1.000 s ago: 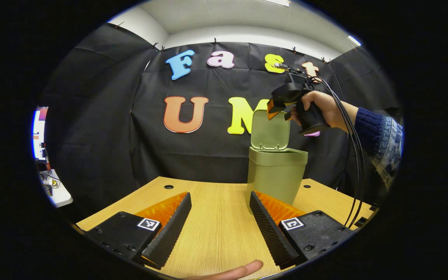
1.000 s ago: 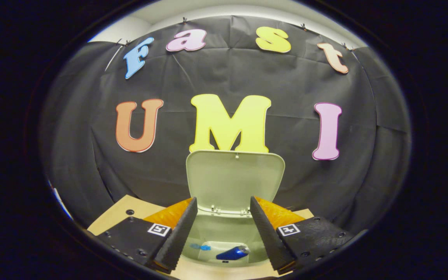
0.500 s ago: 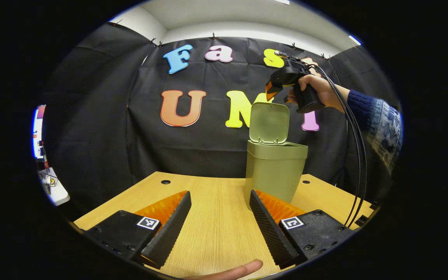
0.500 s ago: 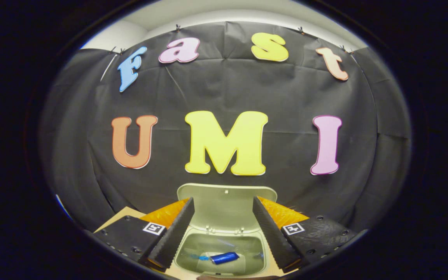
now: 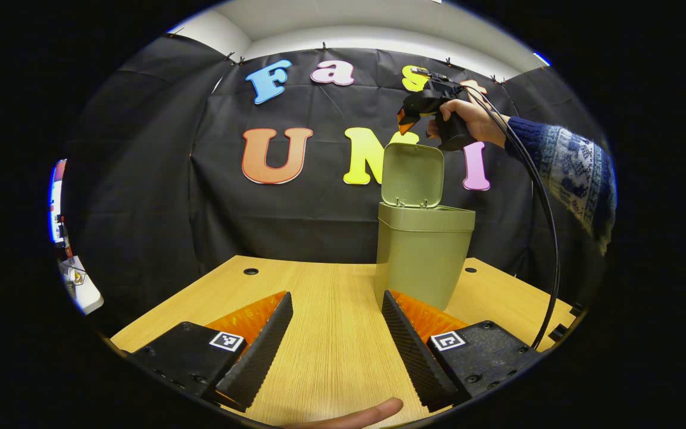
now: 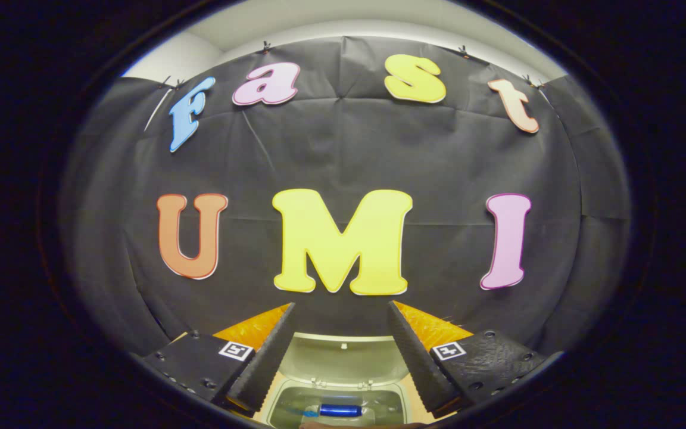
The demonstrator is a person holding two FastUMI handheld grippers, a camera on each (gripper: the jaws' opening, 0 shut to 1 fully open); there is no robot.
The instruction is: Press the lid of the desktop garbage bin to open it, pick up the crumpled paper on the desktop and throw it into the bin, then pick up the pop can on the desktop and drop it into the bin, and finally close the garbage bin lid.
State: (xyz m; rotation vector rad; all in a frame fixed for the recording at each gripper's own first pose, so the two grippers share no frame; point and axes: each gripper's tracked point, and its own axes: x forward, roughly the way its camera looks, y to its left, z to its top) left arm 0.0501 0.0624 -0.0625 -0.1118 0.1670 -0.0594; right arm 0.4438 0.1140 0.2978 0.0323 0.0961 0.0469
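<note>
Blue against the pale inside of the olive-green plastic garbage bin, the pop can lies at the bottom on its side, its long axis running left to right across the right gripper view and its ends toward the bin's side walls. Over the last second the right gripper has climbed away from the opening: the bin has slid down to the lower edge of that view, and in the left gripper view the hand carrying the gripper now sits higher, above the top edge of the upright lid. Its fingers stand wide apart with nothing between them. I read that as the can drop being done; crumpled paper cannot be made out in the bin from here. What remains is closing the lid, which stands hinged open at the back of the bin, its inner face toward the front.

The left gripper hangs low over the light wooden worktop, fingers spread wide and empty, with the bin just beyond its right finger.
</note>
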